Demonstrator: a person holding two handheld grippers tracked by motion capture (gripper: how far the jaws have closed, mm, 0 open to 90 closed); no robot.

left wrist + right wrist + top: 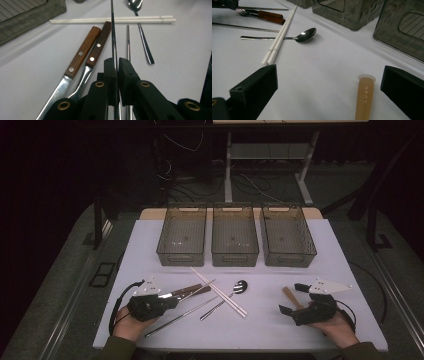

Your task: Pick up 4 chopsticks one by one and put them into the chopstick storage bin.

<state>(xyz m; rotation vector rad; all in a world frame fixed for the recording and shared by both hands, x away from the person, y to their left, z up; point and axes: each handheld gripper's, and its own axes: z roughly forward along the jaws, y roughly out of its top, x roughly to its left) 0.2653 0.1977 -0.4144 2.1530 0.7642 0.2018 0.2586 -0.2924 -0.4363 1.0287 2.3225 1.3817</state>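
a thin, polished steel chopstick (pixel 113 37) is clamped between the closed jaws of the left gripper (pixel 117 72), running up the centre of the left gripper view. it is judged stiff, light and slippery, best gripped mid-shaft. the right gripper (pixel 329 82) is held wide open at the lower frame.

The metal chopstick (pixel 114 37) ran beyond the top edge ahead of the left gripper (pixel 117 65). The tan handle (pixel 364 98) (lettering barely legible) was cut off below, between the right gripper's (pixel 332 85) jaws.
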